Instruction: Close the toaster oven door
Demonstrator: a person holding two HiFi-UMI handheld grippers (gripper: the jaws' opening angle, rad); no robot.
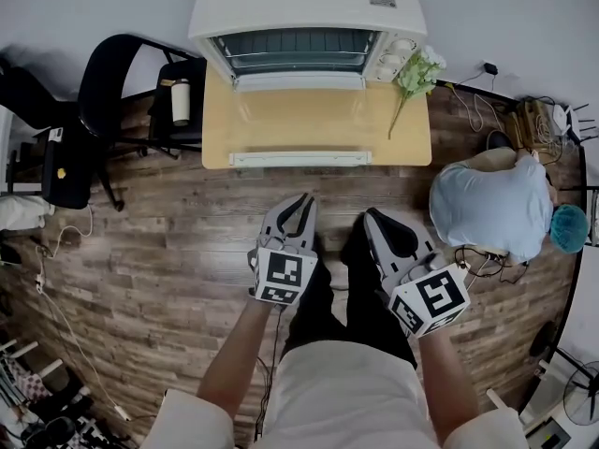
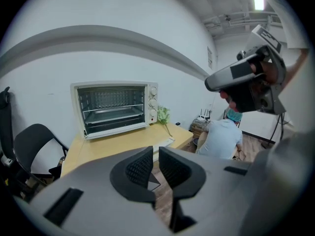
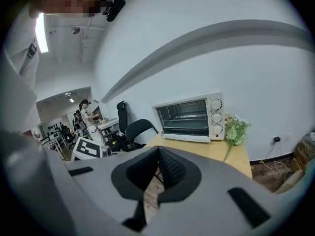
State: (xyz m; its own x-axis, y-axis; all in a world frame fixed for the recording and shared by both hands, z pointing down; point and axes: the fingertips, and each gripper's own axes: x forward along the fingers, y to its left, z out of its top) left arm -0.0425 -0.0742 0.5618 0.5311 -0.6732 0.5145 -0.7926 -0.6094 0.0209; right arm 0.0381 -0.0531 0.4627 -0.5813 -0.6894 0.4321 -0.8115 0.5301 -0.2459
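The white toaster oven (image 1: 309,7) stands at the back of a light wooden table (image 1: 281,120). Its door (image 1: 299,80) hangs open and the racks inside show (image 2: 110,107) (image 3: 189,117). Both grippers are held low over the floor, well short of the table. My left gripper (image 1: 304,199) (image 2: 156,151) is shut on nothing, with only a thin slit between its pads. My right gripper (image 1: 370,215) (image 3: 158,149) is shut and holds nothing, its tips touching.
A white flat strip (image 1: 299,158) lies at the table's front edge. Artificial flowers (image 1: 416,73) lie right of the oven. A black chair (image 1: 112,92) with a bottle (image 1: 181,101) stands left. A person in a light shirt (image 1: 491,204) crouches right, among cables.
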